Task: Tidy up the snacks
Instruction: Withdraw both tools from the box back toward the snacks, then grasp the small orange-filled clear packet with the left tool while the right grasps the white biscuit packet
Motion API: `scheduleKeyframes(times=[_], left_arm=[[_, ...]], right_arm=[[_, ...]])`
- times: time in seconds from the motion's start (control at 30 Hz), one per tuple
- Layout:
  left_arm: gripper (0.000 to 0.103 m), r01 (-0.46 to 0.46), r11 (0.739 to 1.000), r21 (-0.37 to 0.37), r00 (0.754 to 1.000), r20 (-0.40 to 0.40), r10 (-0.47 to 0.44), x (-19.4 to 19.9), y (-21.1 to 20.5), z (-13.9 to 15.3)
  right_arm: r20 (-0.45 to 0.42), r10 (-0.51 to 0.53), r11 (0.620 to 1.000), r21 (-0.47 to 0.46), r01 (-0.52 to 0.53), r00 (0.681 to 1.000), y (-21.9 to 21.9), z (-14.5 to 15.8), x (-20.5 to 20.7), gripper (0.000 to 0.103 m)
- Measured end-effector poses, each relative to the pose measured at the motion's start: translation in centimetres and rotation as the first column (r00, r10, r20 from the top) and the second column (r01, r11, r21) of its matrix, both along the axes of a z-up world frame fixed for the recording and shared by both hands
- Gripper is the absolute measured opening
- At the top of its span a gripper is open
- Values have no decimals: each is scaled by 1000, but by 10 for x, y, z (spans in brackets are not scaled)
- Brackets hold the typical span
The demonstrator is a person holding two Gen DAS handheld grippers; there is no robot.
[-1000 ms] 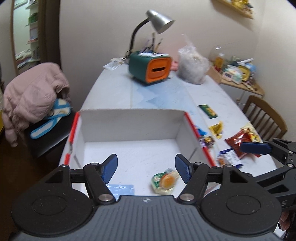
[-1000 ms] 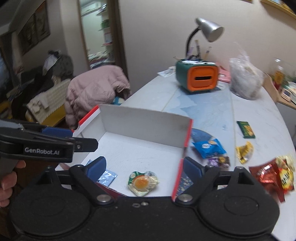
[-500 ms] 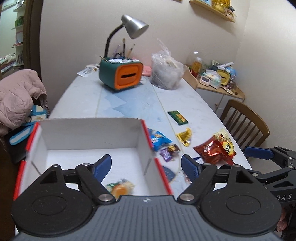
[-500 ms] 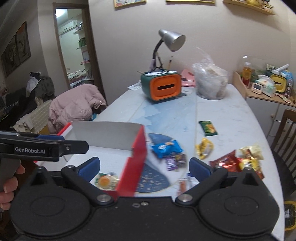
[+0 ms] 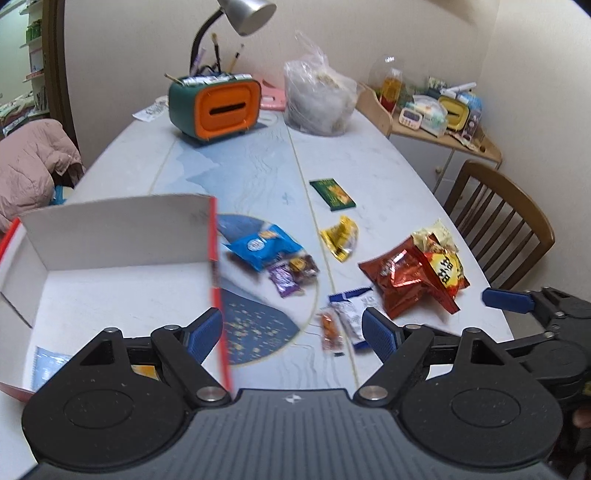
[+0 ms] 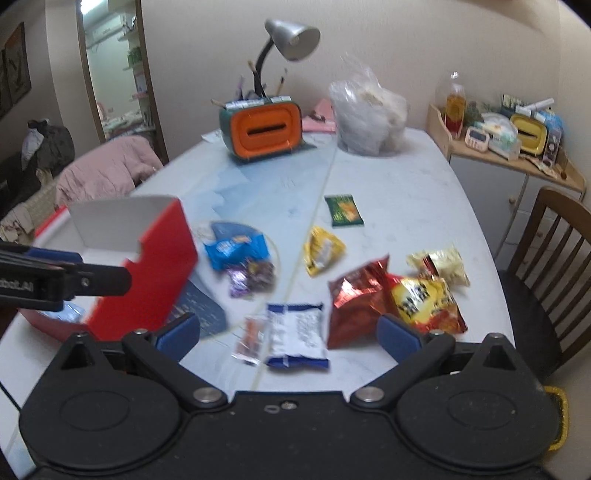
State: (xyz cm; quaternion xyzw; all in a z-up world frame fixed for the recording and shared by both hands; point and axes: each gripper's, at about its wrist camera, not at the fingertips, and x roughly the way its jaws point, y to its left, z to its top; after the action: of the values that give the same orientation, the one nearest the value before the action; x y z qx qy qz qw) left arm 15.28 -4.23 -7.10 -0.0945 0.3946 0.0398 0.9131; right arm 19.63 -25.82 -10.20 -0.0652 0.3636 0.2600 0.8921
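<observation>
A red box with a white inside stands at the table's left; a pale blue packet lies in it. Loose snacks lie to its right: a blue bag, purple candy, a yellow packet, a green packet, a red chip bag, a white-and-blue packet and a small orange stick. My left gripper is open and empty above the box's right wall. My right gripper is open and empty over the white-and-blue packet.
An orange and green organiser with a desk lamp and a clear plastic bag stand at the table's far end. A wooden chair is at the right, a pink jacket on a chair at the left.
Both grippers have swung right, away from the box's inside and toward the loose snacks. Both stay open and empty.
</observation>
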Motion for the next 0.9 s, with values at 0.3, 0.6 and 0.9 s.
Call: scheduleKeyframes(times=[0.3,0.6,0.9], left_arm=[[83,-39,999,-5,993,-109,38,34,-35,-37],[81,-121,993,16,973,-196,122,62,-38,-74],[66,-95,995,11,963,-254,95,88,-38,-97]], right_arm=[[-55,68,997,-42,-70,996,-16,-36,19,99],[-110,155,986,-50,-162,982,-4,-68,37,85],[-150,153,987,-31,-160,977,10,-92,55,71]])
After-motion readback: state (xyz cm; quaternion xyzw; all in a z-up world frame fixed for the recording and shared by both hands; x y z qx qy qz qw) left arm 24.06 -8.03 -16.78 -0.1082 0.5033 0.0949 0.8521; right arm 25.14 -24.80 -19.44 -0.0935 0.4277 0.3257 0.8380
